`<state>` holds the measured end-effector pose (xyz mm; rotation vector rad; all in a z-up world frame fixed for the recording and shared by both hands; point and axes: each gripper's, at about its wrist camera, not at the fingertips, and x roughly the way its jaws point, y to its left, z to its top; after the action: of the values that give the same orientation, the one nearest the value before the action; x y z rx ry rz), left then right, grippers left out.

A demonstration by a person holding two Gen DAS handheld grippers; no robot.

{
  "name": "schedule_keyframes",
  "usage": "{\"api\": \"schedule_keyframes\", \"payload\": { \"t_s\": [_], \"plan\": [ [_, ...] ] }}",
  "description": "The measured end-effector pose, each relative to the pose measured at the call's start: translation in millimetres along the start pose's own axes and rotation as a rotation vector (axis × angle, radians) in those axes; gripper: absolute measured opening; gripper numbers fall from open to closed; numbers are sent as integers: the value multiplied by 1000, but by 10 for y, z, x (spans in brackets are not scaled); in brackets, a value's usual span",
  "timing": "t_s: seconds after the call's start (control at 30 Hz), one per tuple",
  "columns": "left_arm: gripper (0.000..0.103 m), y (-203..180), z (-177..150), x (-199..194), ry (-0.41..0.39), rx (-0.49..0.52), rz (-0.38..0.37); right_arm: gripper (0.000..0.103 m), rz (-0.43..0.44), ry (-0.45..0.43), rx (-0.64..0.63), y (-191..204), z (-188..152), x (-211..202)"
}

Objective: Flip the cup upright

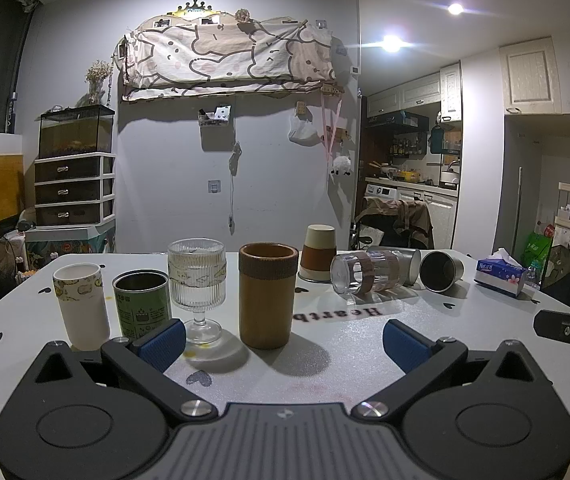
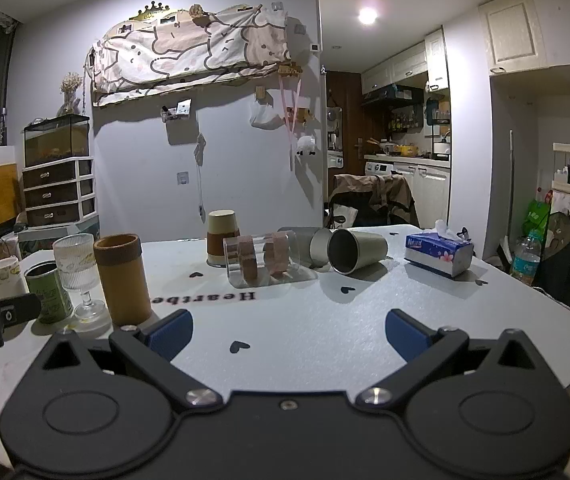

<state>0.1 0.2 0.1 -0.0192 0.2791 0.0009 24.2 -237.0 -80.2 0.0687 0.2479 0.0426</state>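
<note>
Four cups already stand upright at left, while the clear cup (image 2: 261,258) and two steel cups (image 2: 355,250) lie sideways mid-frame on the counter (image 2: 325,320), both grippers' jaws released and empty.

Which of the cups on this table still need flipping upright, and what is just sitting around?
Part of the job:
clear glass lying on its side
two steel cups on their side
upside-down brown and cream cup

Just there:
upright white cup
green tin
ribbed goblet
bamboo cup
tissue box
</note>
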Motion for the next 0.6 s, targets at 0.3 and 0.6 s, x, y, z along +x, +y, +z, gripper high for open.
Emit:
{"api": "schedule_keyframes", "payload": {
  "t_s": [0.3,0.6],
  "plan": [
    [103,0,0,0,0,-1,0,103,2,2,1,43,-16,22],
    [103,0,0,0,0,-1,0,103,2,4,2,36,-11,23]
  ]
}}
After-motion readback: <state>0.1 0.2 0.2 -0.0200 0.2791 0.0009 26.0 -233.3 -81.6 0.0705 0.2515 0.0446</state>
